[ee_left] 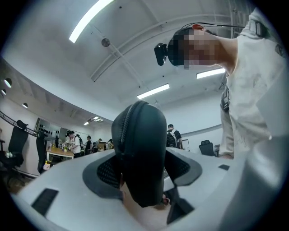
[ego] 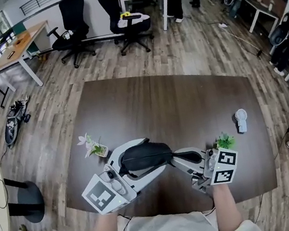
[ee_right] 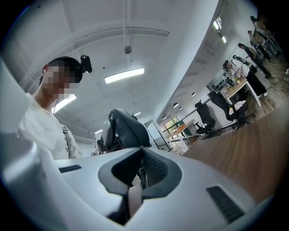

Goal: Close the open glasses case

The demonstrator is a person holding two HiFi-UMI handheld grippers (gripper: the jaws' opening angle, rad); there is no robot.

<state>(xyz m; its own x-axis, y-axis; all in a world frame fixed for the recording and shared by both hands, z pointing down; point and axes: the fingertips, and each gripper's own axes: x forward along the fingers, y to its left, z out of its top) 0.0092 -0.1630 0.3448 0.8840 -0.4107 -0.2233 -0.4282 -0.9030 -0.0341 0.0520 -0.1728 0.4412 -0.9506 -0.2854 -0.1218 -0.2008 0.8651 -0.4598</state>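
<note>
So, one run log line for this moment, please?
left hand-held gripper: grips glasses case | right hand-held gripper: shut, near case end

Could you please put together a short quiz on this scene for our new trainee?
1. True or false: the left gripper grips the glasses case between its jaws.
2. In the head view, what stands to the right of the case? A) a mug B) a green plant C) a book
3. Fill in the missing word: the jaws of the right gripper are ____.
Key: 1 true; 2 B; 3 shut.
</note>
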